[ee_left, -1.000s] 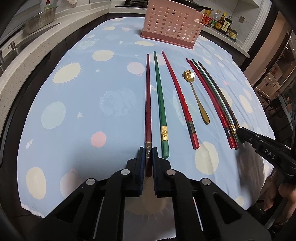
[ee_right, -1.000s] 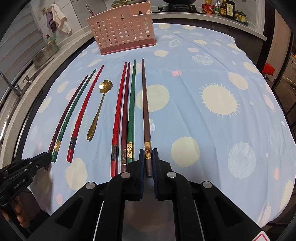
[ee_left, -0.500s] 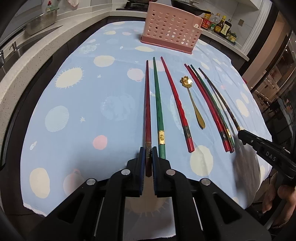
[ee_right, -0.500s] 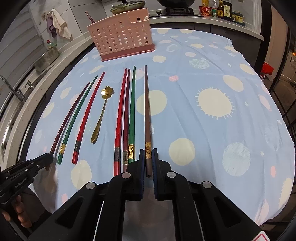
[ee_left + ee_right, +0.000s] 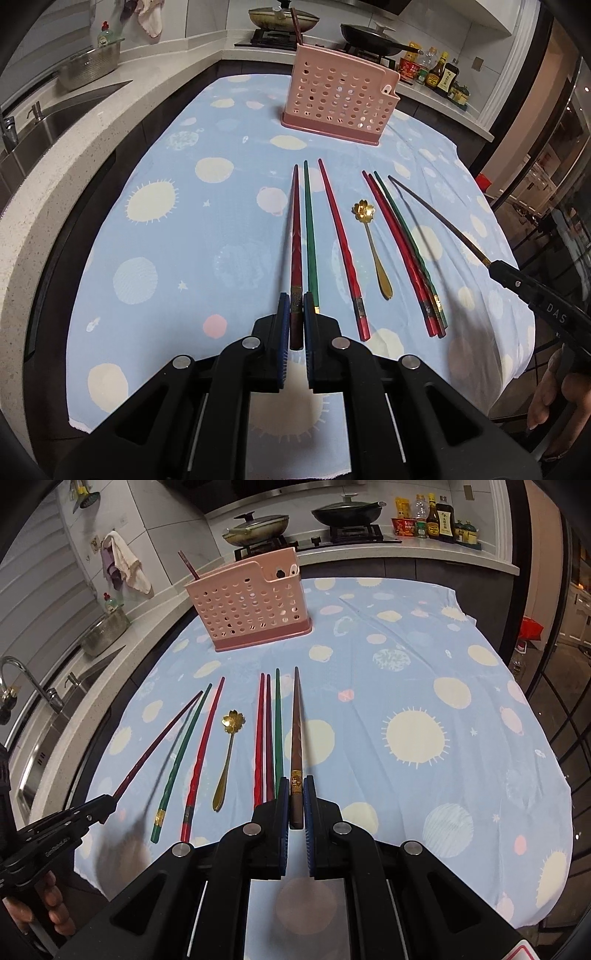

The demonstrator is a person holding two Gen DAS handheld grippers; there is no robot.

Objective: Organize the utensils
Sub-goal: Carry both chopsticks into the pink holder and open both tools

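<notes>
We find the left gripper (image 5: 294, 314) pinching the butt end of a dark red chopstick (image 5: 295, 236), its blue pads (image 5: 283, 317) pressed against the stick on both sides. The stick's tip is raised off the blue spotted tablecloth (image 5: 166, 258), and a blurred shadow lies beside it. Just to its right on the cloth lie a green chopstick (image 5: 309, 229) and a bright red chopstick (image 5: 341, 243), roughly parallel.

We find the right gripper (image 5: 295, 797) clamped likewise on the thick end of a brown chopstick (image 5: 296, 723), a gold band showing between the pads. This stick also stands clear of the cloth. To its left on the cloth lie three chopsticks close together: green (image 5: 277, 720), dark red (image 5: 269, 731), bright red (image 5: 259, 734). Their near ends are hidden behind the gripper body.

Between the two groups a gold spoon with a flower-shaped bowl (image 5: 371, 251) lies flat, handle toward the cloth's near edge.

A pink perforated utensil holder (image 5: 338, 101) stands upright at the far side of the cloth, well apart from the row. One dark stick (image 5: 189, 565) already leans inside it. A hand (image 5: 48, 897) shows at the left gripper's grip.
</notes>
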